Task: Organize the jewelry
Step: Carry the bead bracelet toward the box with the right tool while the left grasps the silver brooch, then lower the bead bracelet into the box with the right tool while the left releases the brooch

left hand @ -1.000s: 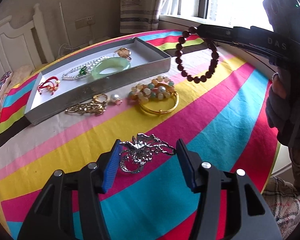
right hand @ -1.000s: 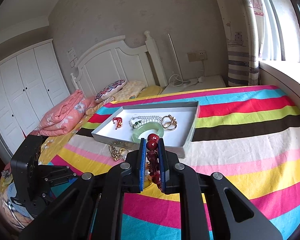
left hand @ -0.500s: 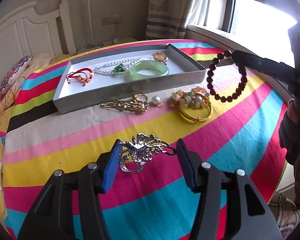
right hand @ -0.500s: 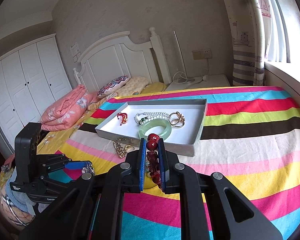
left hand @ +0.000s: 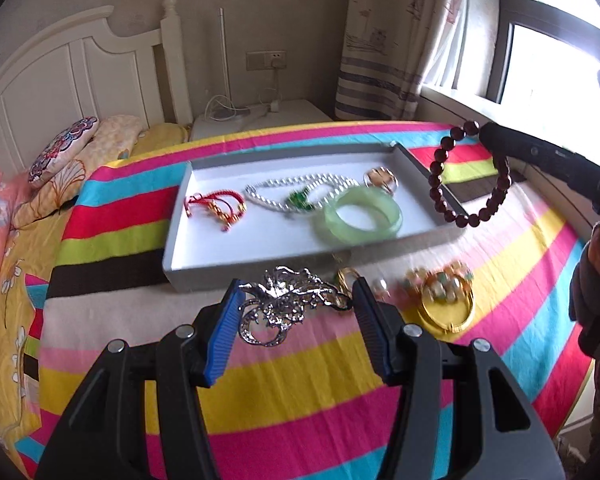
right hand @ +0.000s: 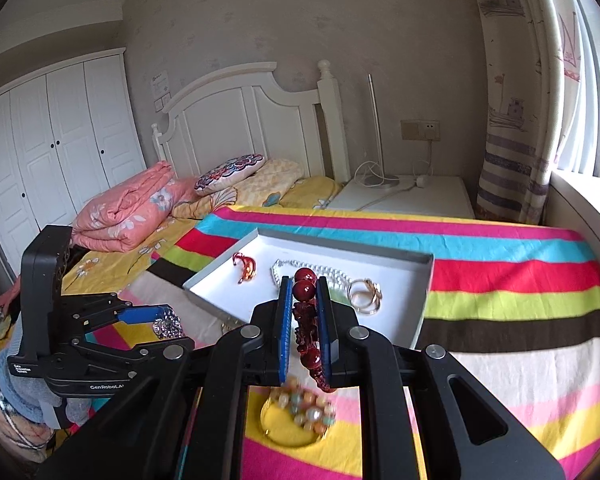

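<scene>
My left gripper (left hand: 294, 306) is shut on a silver brooch (left hand: 284, 304) and holds it above the striped cloth, just in front of the grey tray (left hand: 236, 268). My right gripper (right hand: 305, 304) is shut on a dark red bead bracelet (right hand: 306, 320), which hangs over the tray's right end in the left wrist view (left hand: 470, 178). The tray holds a red cord bracelet (left hand: 216, 206), a pearl necklace (left hand: 296, 192), a green jade bangle (left hand: 362, 216) and a gold ring (left hand: 382, 178). The left gripper with the brooch also shows in the right wrist view (right hand: 148, 320).
A gold bangle with a pastel bead bracelet (left hand: 444, 296) lies on the cloth in front of the tray, with a gold piece (left hand: 346, 276) partly hidden behind my left fingers. A bed with pillows (right hand: 228, 168) stands behind the table, a window to the right.
My left gripper has carried the brooch forward and up, close to the tray's front wall. My right gripper has moved the red bead bracelet over the tray's right end.
</scene>
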Demonstrator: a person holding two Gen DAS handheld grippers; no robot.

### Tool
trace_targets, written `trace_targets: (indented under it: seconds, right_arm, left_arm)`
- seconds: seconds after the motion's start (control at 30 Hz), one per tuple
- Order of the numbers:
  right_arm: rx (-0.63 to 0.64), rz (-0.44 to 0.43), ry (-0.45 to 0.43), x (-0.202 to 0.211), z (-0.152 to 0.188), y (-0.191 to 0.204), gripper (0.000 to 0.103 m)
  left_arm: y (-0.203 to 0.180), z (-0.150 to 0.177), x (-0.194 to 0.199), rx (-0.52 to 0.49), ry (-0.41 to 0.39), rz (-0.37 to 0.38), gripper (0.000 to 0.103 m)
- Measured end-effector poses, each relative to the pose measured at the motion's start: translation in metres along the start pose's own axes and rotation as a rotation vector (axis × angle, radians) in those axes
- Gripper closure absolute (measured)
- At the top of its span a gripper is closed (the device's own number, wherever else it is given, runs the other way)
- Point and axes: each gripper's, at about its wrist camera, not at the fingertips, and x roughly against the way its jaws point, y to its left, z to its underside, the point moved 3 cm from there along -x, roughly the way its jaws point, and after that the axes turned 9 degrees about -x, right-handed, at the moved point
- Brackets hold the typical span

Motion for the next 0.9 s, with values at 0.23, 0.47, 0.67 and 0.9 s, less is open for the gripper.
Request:
trace_targets:
  seconds: [0.23, 0.47, 0.67, 0.9]
  right_arm:
    - [-0.002, 0.041, 0.007, -0.034, -0.03, -0.008, 0.09]
    - [0.001, 0.129, 0.027, -0.068, -0.051, -0.028, 0.09]
    - [0.03, 0.218, 0.071, -0.094, -0.052, -0.05, 0.09]
    - [0.115, 0.274, 0.162, -0.128, -0.032, -0.05, 0.089]
  left_arm:
    - [0.038, -0.032, -0.027, 0.091, 0.011, -0.031, 0.048]
    - [0.063, -0.047, -0.062, 0.149, 0.049, -0.075, 0.048]
    - [0.076, -0.044, -0.086, 0.218, 0.064, -0.06, 0.048]
    - [0.079, -0.037, -0.093, 0.249, 0.046, -0.064, 0.018]
